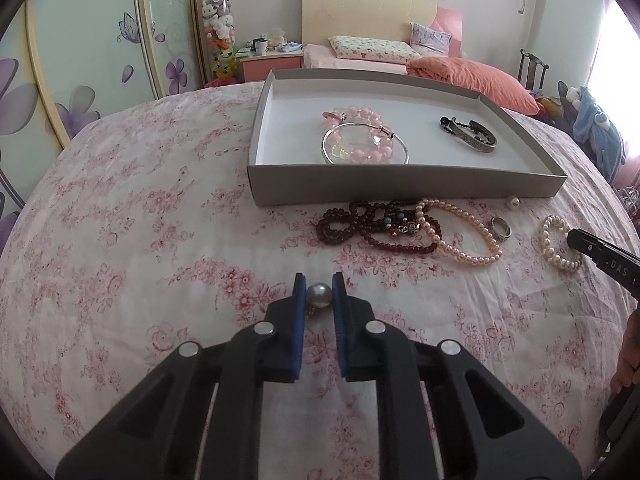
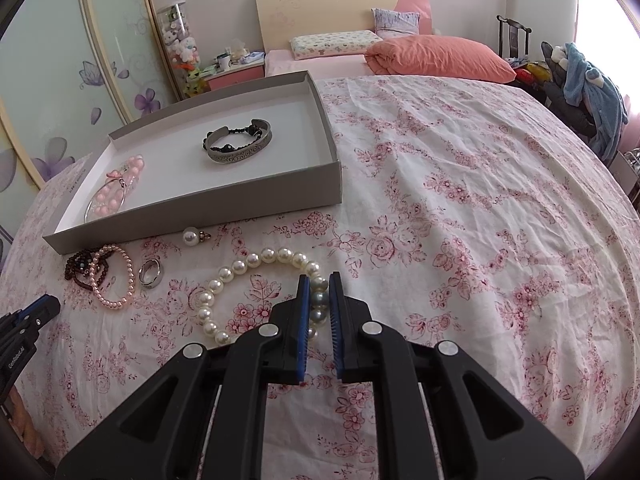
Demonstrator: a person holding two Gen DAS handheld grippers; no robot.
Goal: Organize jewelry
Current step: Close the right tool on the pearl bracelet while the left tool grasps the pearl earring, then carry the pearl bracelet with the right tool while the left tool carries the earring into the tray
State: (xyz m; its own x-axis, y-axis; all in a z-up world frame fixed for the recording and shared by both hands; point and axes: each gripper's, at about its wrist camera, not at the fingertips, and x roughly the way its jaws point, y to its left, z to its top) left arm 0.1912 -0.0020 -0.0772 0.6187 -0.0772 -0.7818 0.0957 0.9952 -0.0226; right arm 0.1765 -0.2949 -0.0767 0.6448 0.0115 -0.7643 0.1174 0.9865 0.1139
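Now the left gripper (image 1: 319, 294) pinches a grey pearl (image 1: 319, 295) between its blue pads, low over the floral cloth (image 1: 140, 240). At 12 o'clock from it sits the tray (image 1: 400, 184), holding a pink bracelet (image 1: 360, 136) and a metal cuff (image 1: 478, 140). Dark beads (image 1: 360, 224), a pink strand (image 1: 464, 236) and a ring (image 1: 501, 227) lie before the tray. The right gripper (image 2: 319, 294) is closed on the white bracelet (image 2: 248, 280) at 6 o'clock from the tray's right corner.
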